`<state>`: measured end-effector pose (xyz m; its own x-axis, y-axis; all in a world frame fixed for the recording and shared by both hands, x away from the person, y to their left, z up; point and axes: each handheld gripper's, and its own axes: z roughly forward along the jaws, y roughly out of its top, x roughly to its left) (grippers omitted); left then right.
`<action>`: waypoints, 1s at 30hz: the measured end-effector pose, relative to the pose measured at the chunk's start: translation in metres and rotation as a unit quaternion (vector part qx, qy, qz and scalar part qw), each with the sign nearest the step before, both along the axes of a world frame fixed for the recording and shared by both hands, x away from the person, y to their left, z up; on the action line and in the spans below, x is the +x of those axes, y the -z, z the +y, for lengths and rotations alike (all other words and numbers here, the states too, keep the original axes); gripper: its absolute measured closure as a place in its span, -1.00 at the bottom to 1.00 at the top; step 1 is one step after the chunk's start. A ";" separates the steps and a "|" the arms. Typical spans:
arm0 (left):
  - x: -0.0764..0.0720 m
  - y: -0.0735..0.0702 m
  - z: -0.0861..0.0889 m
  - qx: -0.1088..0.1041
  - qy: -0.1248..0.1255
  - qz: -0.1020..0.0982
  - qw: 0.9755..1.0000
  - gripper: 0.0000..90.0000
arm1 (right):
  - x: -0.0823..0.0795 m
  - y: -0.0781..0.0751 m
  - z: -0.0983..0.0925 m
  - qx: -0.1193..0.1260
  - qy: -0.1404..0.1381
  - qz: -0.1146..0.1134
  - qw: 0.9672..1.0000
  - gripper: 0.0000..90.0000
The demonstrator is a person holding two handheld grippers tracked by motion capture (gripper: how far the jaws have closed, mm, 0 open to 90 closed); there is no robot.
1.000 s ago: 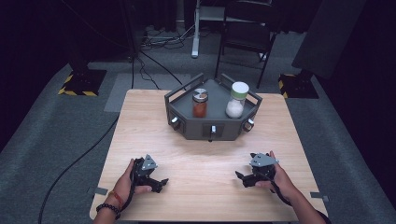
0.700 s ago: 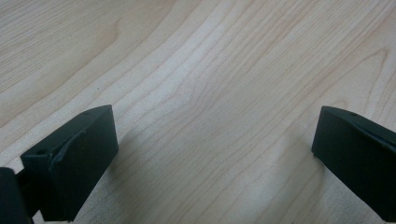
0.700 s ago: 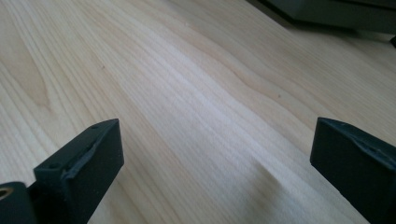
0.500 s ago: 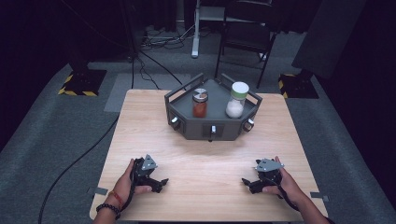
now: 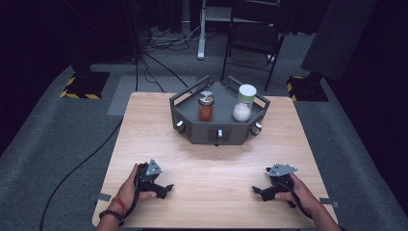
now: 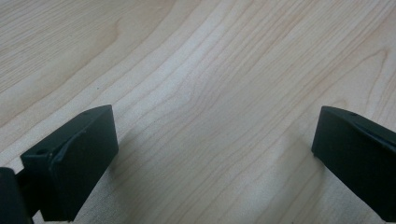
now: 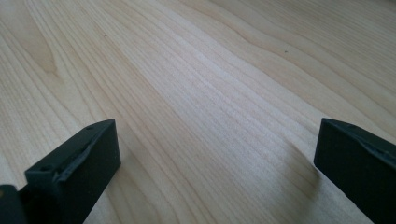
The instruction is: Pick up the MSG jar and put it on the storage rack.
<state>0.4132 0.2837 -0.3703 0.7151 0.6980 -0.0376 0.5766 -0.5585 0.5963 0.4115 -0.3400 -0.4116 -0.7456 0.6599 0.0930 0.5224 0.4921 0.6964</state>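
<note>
Both grippers rest low on the table [image 5: 211, 163], near its front edge: the left gripper [image 5: 166, 188] at about seven o'clock, the right gripper [image 5: 257, 191] at five. Each has its jaws spread wide over bare wood, nothing between them, and the right one's have just been opening. It looks like a ready stance, aimed inward. At twelve o'clock sits the grey tray [image 5: 219, 132], well apart from both, carrying the red spice jar [image 5: 206, 106] and the white jar [image 5: 243, 103] upright. Pale woodgrain top, grey carpet, cables, dark room behind.
</note>
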 end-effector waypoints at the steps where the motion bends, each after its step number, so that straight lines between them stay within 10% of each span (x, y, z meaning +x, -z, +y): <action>1: 0.000 0.000 0.000 0.000 -0.001 0.000 1.000 -0.99 | 0.001 0.000 -0.001 0.002 0.000 0.003 1.000 -1.00; 30: 0.000 0.000 0.000 0.000 0.000 0.000 1.000 -0.99 | 0.002 0.001 -0.013 0.005 -0.010 0.007 1.000 -1.00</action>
<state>0.4131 0.2836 -0.3702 0.7144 0.6987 -0.0372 0.5773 -0.5585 0.5956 0.4132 -0.3528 -0.4125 -0.7568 0.6443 0.1100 0.5228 0.4957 0.6935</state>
